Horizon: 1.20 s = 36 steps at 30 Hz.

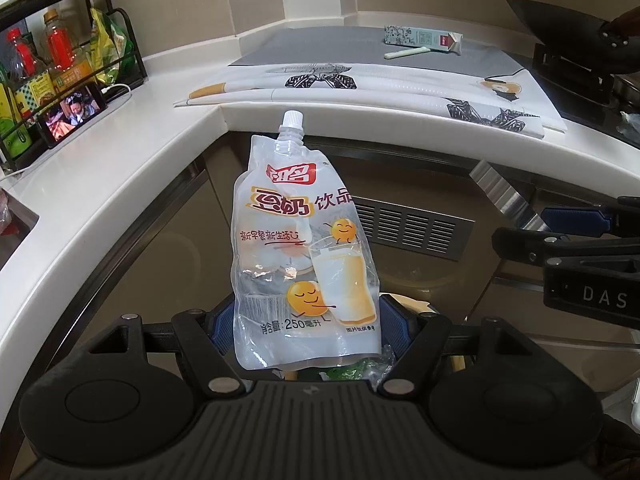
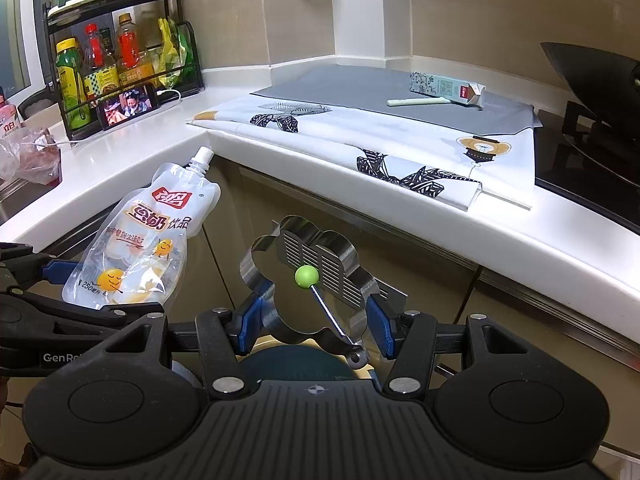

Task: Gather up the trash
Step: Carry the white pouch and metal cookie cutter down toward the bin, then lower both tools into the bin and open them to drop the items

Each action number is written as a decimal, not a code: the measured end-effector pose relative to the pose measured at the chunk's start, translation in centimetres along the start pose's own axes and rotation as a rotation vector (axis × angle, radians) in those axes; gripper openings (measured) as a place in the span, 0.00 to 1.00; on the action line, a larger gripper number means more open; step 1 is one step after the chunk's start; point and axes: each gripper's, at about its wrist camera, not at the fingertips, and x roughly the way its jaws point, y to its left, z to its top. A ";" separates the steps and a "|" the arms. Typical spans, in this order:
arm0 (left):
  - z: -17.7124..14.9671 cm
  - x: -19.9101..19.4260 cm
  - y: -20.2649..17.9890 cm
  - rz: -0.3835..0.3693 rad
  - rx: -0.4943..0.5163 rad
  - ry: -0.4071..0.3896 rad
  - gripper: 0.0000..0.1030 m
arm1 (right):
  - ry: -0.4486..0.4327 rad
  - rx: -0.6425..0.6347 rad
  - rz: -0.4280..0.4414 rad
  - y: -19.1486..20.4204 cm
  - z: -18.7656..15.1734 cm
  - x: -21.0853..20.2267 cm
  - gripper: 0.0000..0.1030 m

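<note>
Holding two pieces off the bench (image 2: 520, 236), we should keep both grips firm and lower each straight over the bin. Our left gripper (image 1: 306, 322), level, clamps the empty soy-milk pouch (image 1: 304, 240) upright; our right gripper (image 2: 314, 322), beside it, pinches a flower-shaped metal mold (image 2: 308, 264).

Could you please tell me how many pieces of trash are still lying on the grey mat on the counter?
2: a small carton at the mat's far right, and a pale stick just in front of it. Others may lie hidden outside these views.
</note>
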 end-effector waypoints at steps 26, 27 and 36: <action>0.0 6.0 1.6 -0.058 -0.064 0.167 0.74 | 0.126 -0.035 0.033 0.1 0.0 5.1 0.56; -0.1 6.7 1.8 -0.068 -0.072 0.180 0.74 | 0.140 -0.035 0.035 0.0 -0.1 5.7 0.56; -1.4 12.2 1.9 -0.130 -0.084 0.332 0.74 | 0.279 -0.015 0.026 -0.2 -1.9 10.5 0.56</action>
